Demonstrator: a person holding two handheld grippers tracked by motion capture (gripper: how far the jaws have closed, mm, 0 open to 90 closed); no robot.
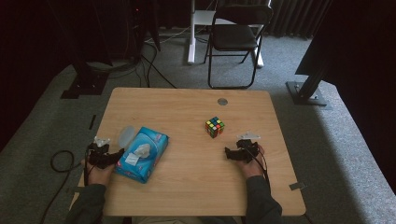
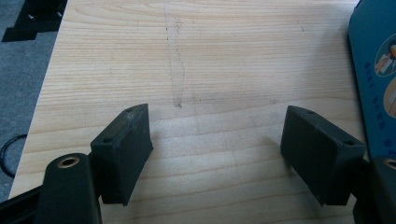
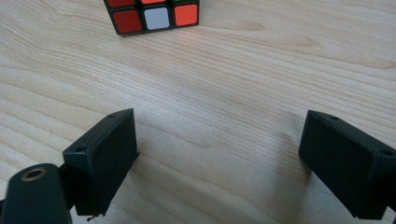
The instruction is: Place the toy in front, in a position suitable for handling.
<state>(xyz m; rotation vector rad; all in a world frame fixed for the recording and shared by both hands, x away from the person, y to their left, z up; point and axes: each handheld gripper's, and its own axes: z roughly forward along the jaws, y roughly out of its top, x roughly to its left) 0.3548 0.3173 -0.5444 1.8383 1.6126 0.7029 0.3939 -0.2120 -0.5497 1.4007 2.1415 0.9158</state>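
Note:
A scrambled puzzle cube (image 1: 214,127) stands right of the table's middle; its lower row of red, white and orange stickers (image 3: 156,17) shows at the top of the right gripper view. A blue pack of tissues (image 1: 142,153) lies at the left with a white tissue sticking out; its blue edge (image 2: 373,70) runs down the right side of the left gripper view. My left gripper (image 1: 112,156) rests just left of the pack, jaws wide apart (image 2: 217,154) over bare wood. My right gripper (image 1: 233,153) sits below and right of the cube, open (image 3: 219,158) with nothing between the jaws.
The wooden table (image 1: 187,186) has a round grommet (image 1: 222,101) near its far edge. A clear plastic lid-like piece (image 1: 125,136) lies beside the tissue pack. A black folding chair (image 1: 236,37) and stand bases sit on the carpet beyond the table.

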